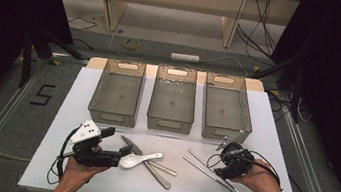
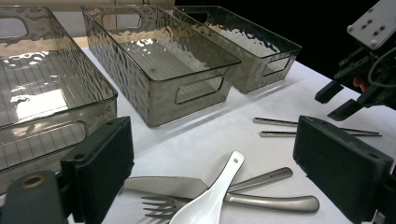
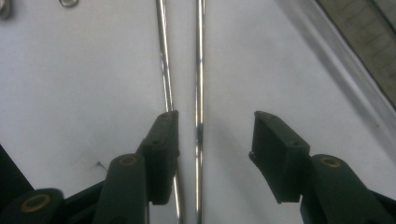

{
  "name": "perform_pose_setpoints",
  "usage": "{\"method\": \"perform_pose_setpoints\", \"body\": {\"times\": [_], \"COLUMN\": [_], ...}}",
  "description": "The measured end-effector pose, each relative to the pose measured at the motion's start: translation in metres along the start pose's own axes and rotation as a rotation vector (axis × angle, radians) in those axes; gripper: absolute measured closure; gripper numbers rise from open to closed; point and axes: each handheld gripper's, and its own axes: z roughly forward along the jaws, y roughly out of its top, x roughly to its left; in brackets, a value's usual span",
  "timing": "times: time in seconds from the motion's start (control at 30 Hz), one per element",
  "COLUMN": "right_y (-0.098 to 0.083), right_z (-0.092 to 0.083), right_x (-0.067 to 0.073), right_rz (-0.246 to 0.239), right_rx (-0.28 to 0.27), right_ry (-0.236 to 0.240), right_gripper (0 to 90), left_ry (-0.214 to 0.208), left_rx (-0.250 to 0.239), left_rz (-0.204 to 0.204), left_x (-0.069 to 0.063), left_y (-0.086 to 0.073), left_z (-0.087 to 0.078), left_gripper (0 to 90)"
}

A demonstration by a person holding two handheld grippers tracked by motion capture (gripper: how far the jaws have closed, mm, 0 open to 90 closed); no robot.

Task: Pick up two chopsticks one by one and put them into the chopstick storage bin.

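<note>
now, right gripper (image 3: 215, 135): jaws held apart, one metal chopstick (image 3: 199, 70) straddled, unpressed
left gripper (image 2: 212, 158): jaws held wide apart over white spoon (image 2: 210, 200)

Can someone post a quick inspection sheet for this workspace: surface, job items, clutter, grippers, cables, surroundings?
Surface: white table, flat, no spills seen.
Job's things: two metal chopsticks lying side by side; white spoon, knife and fork overlapping in a pile; three clear bins in a row, nothing seen inside.
Clutter: nothing seen.
Grippers: left gripper open, beside the spoon pile, holding nothing; right gripper open, jaws straddling one chopstick, the other chopstick passing under its left jaw; pads not touching.
Cables: one trails from each gripper; more on the floor beyond the table.
Surroundings: power strip and tape roll on the floor, dark curtains at both sides.
</note>
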Motion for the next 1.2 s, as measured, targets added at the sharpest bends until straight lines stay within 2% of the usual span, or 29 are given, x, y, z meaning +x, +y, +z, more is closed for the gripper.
{"method": "perform_pose_setpoints", "body": {"times": [0.27, 0.77, 0.97, 1.1, 1.13, 1.2], "right_y": [-0.001, 0.001, 0.002, 0.003, 0.003, 0.004], "right_z": [0.015, 0.027, 0.028, 0.029, 0.029, 0.029], "right_x": [-0.001, 0.002, 0.002, 0.002, 0.001, 0.001], "right_rz": [-0.007, -0.029, -0.048, -0.032, -0.052, -0.045], "right_rx": [0.072, 0.167, 0.175, 0.182, 0.190, 0.190], "right_ry": [0.012, 0.018, 0.029, 0.038, 0.039, 0.044], "right_gripper": [60.2, 77.3, 83.0, 84.9, 85.1, 85.5], "left_ry": [0.001, 0.002, 0.003, 0.003, 0.002, 0.002], "left_rx": [0.002, 0.008, 0.009, 0.009, 0.009, 0.009], "left_rz": [0.002, 0.004, 0.003, 0.003, 0.003, 0.003], "left_x": [0.000, 0.000, 0.000, 0.000, 0.000, 0.000], "left_y": [0.000, 0.000, 0.000, 0.000, 0.000, 0.000], "left_z": [0.000, 0.000, 0.001, 0.000, 0.001, 0.001], "left_gripper": [11.6, 11.6, 11.6, 11.6, 11.6, 11.6]}}
